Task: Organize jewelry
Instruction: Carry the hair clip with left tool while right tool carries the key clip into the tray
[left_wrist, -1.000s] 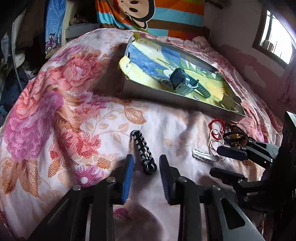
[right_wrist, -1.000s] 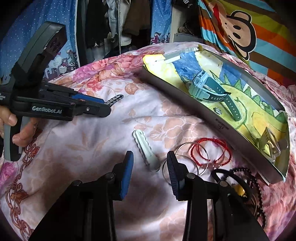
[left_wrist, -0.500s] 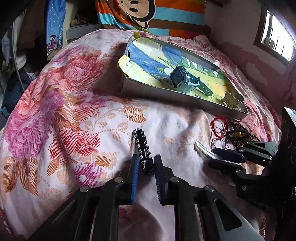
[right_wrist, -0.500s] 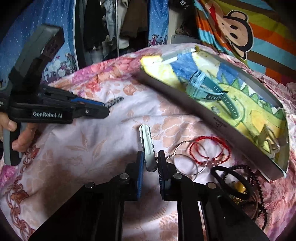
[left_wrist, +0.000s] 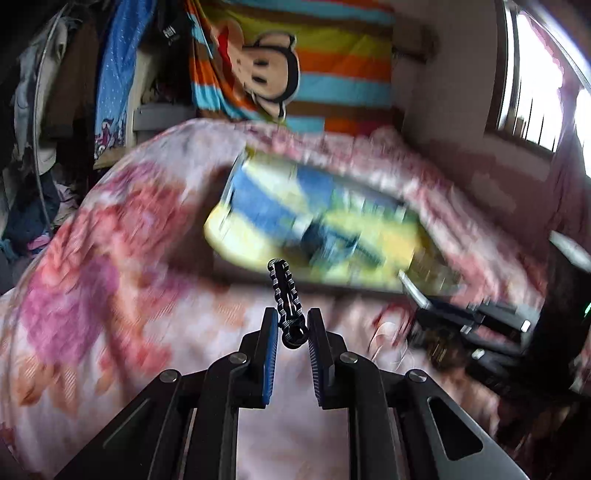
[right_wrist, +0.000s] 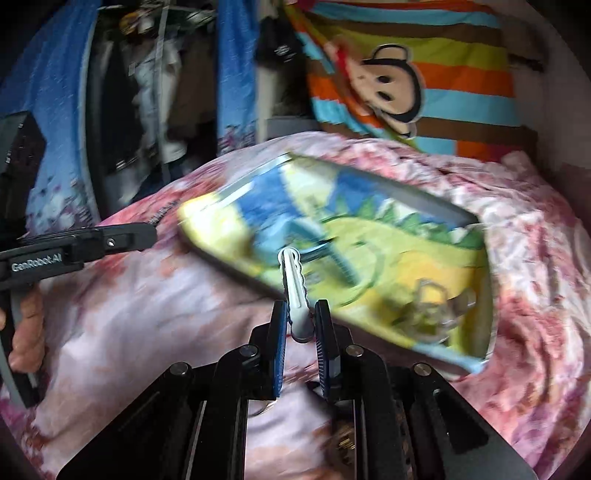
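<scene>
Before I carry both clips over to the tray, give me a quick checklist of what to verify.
1. Left gripper shut on the black hair clip: ok, pinched at its near end.
2. Right gripper shut on the white hair clip: ok, also held by its near end.
3. Both clips clear of the floral bedspread: ok.
4. Tray ahead and open: ok.
5. Landing spot clear of the watch and the clear claw clip: cannot tell, the frames are blurred.
6. Grippers apart from each other: ok.
</scene>
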